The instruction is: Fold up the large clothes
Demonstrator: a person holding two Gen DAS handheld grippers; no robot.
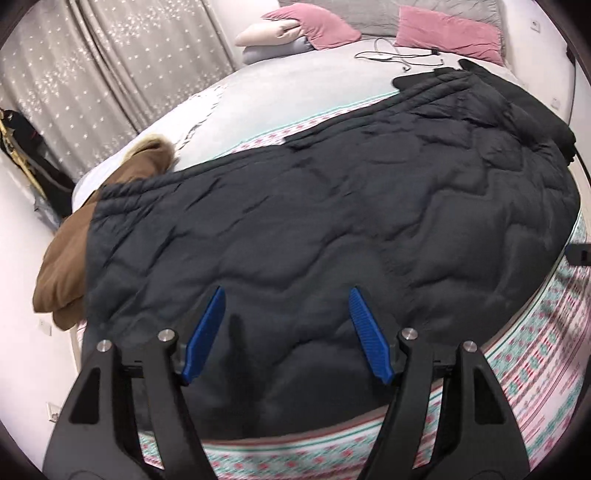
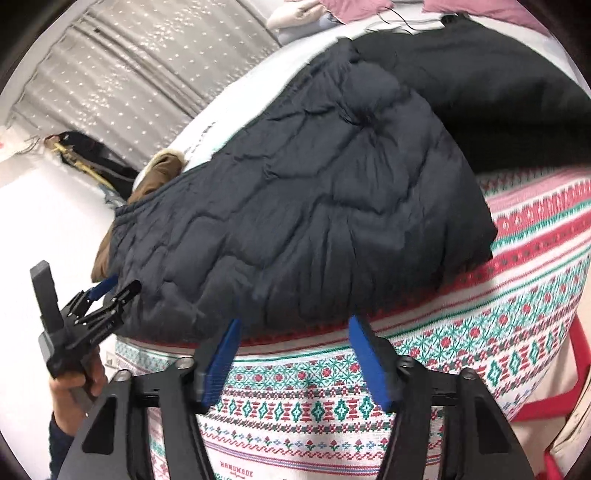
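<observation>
A large dark quilted jacket (image 1: 332, 221) lies spread across the bed; it also shows in the right wrist view (image 2: 314, 206). My left gripper (image 1: 288, 291) is open, its blue fingers just above the jacket's near part, holding nothing. It also appears in the right wrist view (image 2: 110, 291) at the jacket's left edge. My right gripper (image 2: 295, 325) is open and empty, at the jacket's near hem, over the patterned bedspread (image 2: 332, 398).
A brown garment (image 1: 70, 266) lies by the jacket's left edge. Pink pillows (image 1: 447, 29), a black cable (image 1: 399, 55) and a black garment (image 1: 524, 107) lie at the far end. Sparkly grey curtains (image 1: 92, 62) hang to the left. A red frame (image 2: 554, 402) stands lower right.
</observation>
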